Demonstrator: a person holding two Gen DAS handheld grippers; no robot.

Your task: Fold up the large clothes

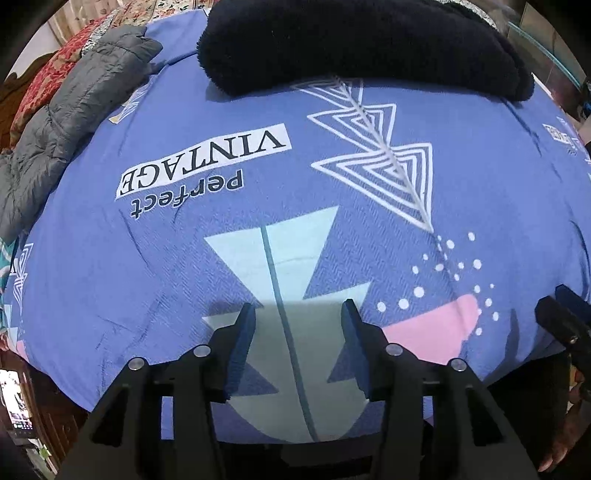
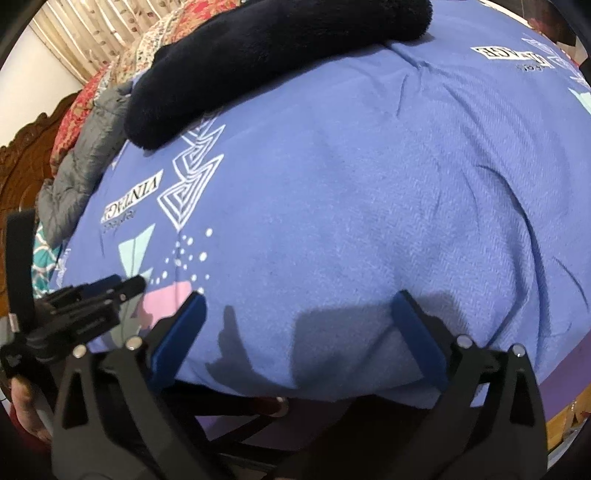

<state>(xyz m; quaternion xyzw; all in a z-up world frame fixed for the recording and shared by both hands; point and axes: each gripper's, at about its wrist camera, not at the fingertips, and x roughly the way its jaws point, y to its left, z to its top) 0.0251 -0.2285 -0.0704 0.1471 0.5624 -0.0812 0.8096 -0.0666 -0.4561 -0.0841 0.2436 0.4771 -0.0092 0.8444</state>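
A dark navy fleece garment [image 1: 354, 48] lies bunched at the far side of a blue printed bedsheet [image 1: 184, 258]; it also shows in the right wrist view [image 2: 258, 70]. A grey puffer jacket [image 1: 62, 122] lies crumpled at the sheet's left edge [image 2: 81, 162]. My left gripper [image 1: 298, 306] stands open just over the sheet's near edge, above a pale teal triangle print, with only flat sheet between its fingers. To its right, my right gripper [image 2: 299, 295] is open wide over plain blue sheet near the same edge, holding nothing. Each gripper shows in the other's view: right gripper [image 1: 561, 306], left gripper [image 2: 125, 286].
Red and floral quilts [image 1: 55, 62] are piled behind the jacket. A carved wooden headboard [image 2: 22, 158] and a striped curtain [image 2: 85, 33] stand at the left. A glass edge [image 1: 535, 40] shows at the far right. A person's hand [image 1: 569, 424] grips the right tool.
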